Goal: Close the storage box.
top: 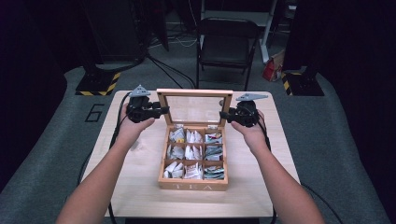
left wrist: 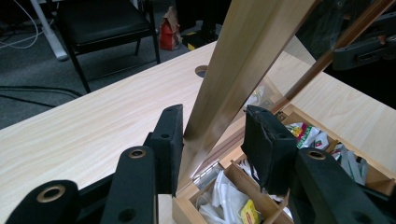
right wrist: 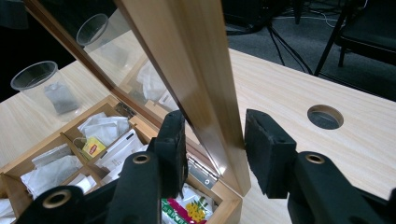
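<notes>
1. A wooden tea box is sitting near the middle of the tabletop, with its glass lid standing up at the far side.
2. The left gripper is reaching in at the lid's left edge. In the left gripper view the lid's wooden frame is running between the two jaws; the left jaw looks close against it, while a gap is showing on the other side, so the jaws are standing part open around the frame, not clamping it.
3. The right gripper is doing the same at the lid's right edge. In the right gripper view the frame is passing between its jaws with clear space by the right jaw, so these jaws are loose around it too.
4. Taking both side edges at once probably keeps the lid square on its hinges and stops it from dropping.
5. The compartments are lying open below, filled with tea bags, so the contents are within reach from the near side.
6. A plastic cup with a tea bag inside is standing on the tabletop beyond the box in the right gripper view.
</notes>
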The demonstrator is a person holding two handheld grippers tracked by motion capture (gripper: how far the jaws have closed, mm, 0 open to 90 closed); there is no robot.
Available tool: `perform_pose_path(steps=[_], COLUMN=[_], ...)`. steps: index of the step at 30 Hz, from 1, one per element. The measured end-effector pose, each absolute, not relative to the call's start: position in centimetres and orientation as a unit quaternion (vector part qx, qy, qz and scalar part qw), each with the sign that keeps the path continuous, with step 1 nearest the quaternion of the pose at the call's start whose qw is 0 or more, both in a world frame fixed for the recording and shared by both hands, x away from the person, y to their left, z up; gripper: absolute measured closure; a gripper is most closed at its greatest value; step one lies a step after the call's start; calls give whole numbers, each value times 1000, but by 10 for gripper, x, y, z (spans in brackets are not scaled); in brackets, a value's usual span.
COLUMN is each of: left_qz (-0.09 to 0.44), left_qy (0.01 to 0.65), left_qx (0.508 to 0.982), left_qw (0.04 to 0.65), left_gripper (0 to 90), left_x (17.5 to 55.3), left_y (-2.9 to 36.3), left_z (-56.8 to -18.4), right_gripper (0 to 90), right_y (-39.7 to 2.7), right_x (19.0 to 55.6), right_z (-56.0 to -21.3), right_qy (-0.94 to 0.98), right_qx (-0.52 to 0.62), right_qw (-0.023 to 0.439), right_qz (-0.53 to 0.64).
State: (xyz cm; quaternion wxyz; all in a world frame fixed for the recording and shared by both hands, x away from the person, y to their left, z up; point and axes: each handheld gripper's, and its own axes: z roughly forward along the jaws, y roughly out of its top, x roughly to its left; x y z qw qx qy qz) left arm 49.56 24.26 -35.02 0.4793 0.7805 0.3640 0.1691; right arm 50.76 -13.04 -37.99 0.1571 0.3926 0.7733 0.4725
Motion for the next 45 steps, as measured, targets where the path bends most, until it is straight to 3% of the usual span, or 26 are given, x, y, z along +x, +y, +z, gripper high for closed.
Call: perform_pose_path(steps=[17,30,45], left_qz=[174,176,170], left_qy=[355,349,340], left_qx=[783,789,794], left_qw=[480,474,474], left_gripper=[592,587,573], left_x=[474,462,442], left_y=[244,244,246], left_z=[-315,-315,-323], right_gripper=[563,514,472], right_y=[-132,-135,-144], right_x=[499,487,445], right_z=[-385,-380,-359], right_qy=[772,777,789], right_qx=[389,375,336], right_qw=[152,161,172], right_qz=[479,479,485])
